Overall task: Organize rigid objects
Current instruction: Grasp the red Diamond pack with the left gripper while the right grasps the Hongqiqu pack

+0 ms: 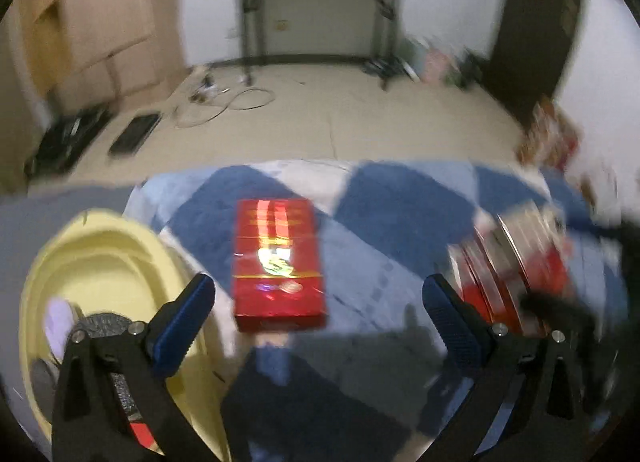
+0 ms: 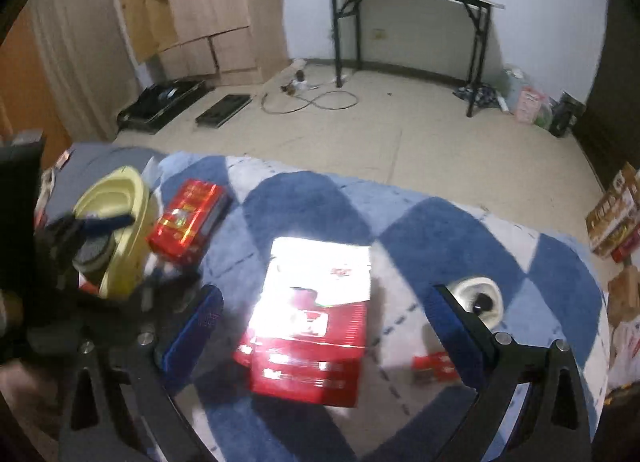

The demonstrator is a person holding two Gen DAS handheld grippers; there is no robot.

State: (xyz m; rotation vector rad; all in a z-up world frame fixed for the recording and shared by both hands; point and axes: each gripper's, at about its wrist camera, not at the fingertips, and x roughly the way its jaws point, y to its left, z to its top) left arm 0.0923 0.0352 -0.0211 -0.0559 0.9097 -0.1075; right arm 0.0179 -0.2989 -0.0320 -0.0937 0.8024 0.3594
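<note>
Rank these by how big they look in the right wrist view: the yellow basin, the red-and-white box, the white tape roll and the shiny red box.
1. Red-and-white box, largest, though also nearest the camera.
2. Yellow basin and shiny red box: too alike; the basin is partly hidden.
3. White tape roll, smallest.

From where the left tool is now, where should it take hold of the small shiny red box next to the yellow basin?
Grip the small red box across its two long side edges, coming down from above. It lies flat on the blue checked blanket, long axis running away from the left tool, whose open jaws probably span its width. The yellow basin leaves a gap.
</note>
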